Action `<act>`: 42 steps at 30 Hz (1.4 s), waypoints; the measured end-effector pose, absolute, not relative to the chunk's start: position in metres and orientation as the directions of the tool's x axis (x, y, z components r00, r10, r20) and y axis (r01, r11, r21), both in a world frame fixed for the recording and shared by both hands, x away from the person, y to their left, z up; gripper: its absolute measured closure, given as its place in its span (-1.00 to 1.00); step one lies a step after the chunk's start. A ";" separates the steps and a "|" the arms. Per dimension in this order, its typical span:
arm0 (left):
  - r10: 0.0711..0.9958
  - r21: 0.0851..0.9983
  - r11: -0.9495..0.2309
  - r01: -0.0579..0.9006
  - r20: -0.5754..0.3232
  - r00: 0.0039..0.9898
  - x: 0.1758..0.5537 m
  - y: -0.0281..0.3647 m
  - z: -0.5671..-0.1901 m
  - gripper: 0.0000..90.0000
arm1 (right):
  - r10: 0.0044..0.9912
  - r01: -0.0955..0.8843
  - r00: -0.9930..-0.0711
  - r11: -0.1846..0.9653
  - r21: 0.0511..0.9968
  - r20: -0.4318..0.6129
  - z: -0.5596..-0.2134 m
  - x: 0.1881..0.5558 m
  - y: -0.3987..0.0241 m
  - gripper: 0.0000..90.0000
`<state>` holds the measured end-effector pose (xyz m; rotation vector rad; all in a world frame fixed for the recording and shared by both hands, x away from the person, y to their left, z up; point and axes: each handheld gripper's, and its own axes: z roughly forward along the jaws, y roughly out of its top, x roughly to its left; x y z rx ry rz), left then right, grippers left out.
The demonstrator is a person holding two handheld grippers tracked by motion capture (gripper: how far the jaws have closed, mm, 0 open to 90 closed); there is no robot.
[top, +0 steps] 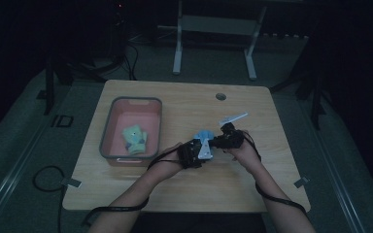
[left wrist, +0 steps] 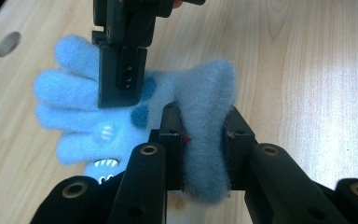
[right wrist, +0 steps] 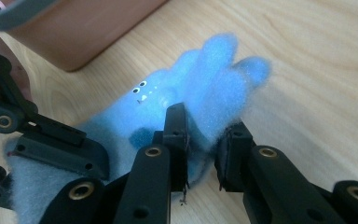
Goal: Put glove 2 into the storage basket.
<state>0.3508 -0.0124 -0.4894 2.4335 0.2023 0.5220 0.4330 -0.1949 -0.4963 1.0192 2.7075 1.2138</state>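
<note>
the blue glove [left wrist: 121, 116] is held over the table [top: 252, 179], right of middle, between the two grippers. in the high view it is a small pale patch [top: 205, 135] and its shape cannot be told. the left gripper view gives the detail: fuzzy fingers spread to the left, dark spots, a small toothy print near the bottom, and the cuff end bunched into a thick fold. the left gripper [left wrist: 204, 140] has its jaws clamped on that fold, pads pressing in from both sides. the same view shows the right gripper [left wrist: 121, 74] coming down from the top, one jaw lying across the glove's palm.

the right gripper view shows the other face: tiny eyes printed on the fleece [right wrist: 168, 107] and the finger tips pointing up and right. here the right gripper [right wrist: 204, 140] has one pad pressed on a pinch of the finger side, the jaws close together; fleece sits between them, though how firmly the far pad presses i cannot tell. the left gripper [right wrist: 51, 154] holds the cuff at lower left.

the bin [top: 108, 127] stands on the left part of the table, a green glove [top: 135, 138] in it; its wall [right wrist: 88, 28] shows near the blue glove in the right gripper view. a round hole [top: 221, 96] lies near the far edge. bare wood lies in front of the hands and to the right, up to the table's edge.
</note>
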 end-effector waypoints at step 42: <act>0.377 0.598 -0.795 0.104 0.353 0.856 0.341 0.085 -0.436 0.65 | 0.441 0.426 -0.878 0.549 0.720 0.183 -0.434 0.441 -0.083 0.70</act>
